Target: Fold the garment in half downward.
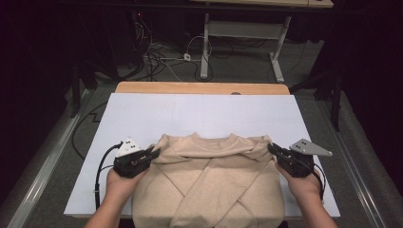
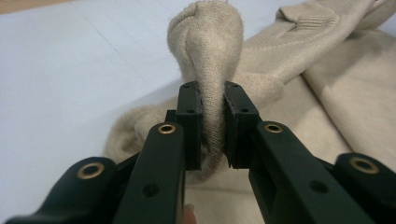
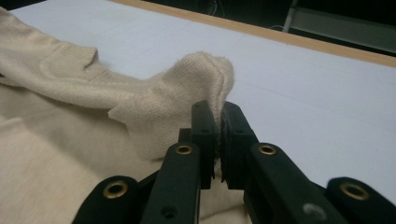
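A beige knitted sweater (image 1: 209,185) lies on the white board (image 1: 199,114), its sleeves crossed over the body and its collar toward the far side. My left gripper (image 1: 153,153) is shut on the sweater's left shoulder corner; in the left gripper view a bunched fold of the sweater (image 2: 210,51) rises out between the black pads (image 2: 191,126). My right gripper (image 1: 272,148) is shut on the right shoulder corner, where a fold of the sweater (image 3: 187,98) is pinched between its fingertips (image 3: 205,140). Both corners are lifted slightly off the board.
The white board covers a wooden table whose far edge (image 1: 202,88) shows beyond it. Bare board lies beyond the collar and on both sides. Cables (image 1: 161,59) and a desk frame (image 1: 237,33) stand on the floor behind the table.
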`<state>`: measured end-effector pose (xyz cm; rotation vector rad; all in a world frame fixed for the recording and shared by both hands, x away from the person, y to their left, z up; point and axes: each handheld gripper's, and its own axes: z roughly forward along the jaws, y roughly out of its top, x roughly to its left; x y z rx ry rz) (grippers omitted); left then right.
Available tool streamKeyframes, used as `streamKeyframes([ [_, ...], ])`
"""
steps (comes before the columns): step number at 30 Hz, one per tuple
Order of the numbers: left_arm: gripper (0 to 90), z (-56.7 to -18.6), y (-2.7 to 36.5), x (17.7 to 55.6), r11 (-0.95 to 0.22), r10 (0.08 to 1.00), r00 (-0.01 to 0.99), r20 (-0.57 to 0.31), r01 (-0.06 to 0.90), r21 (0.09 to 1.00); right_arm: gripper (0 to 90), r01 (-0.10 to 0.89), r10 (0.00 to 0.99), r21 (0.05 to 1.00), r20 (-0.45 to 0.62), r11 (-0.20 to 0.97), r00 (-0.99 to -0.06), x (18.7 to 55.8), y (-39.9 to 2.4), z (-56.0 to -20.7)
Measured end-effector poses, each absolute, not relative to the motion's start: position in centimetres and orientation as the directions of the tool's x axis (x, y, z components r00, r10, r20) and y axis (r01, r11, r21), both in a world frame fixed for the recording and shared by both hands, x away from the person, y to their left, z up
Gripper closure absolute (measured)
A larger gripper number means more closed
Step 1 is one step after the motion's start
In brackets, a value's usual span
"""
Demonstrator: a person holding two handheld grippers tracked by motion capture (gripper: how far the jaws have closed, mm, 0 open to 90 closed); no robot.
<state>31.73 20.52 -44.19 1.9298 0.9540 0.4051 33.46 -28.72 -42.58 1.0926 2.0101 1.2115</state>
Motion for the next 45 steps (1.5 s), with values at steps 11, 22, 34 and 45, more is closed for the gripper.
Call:
streamKeyframes([
  [11, 76.8, -46.0, 21.1, 26.0, -0.275, 0.720, 0.680, -0.142, 0.466, 0.841, 86.4, 0.336, 0.834, 0.900, -0.053, 0.278, -0.549, 27.6, -29.3, -43.7],
  [22, 76.7, -46.8, 21.5, 23.4, -0.284, 0.713, 0.687, -0.142, 0.468, 0.836, 86.4, 0.346, 0.817, 0.896, -0.034, 0.280, -0.575, 24.0, -29.6, -44.9],
  [34, 76.3, -48.9, 22.0, 23.6, -0.283, 0.708, 0.682, -0.182, 0.511, 0.811, 86.1, 0.411, 0.805, 0.863, 0.010, 0.293, -0.594, 23.6, -29.8, -47.8],
  [45, 64.4, -48.2, 21.6, 23.5, -0.312, 0.705, 0.695, -0.144, 0.485, 0.817, 75.9, 0.431, 0.801, 0.864, 0.055, 0.262, -0.597, 23.8, -29.9, -47.7],
])
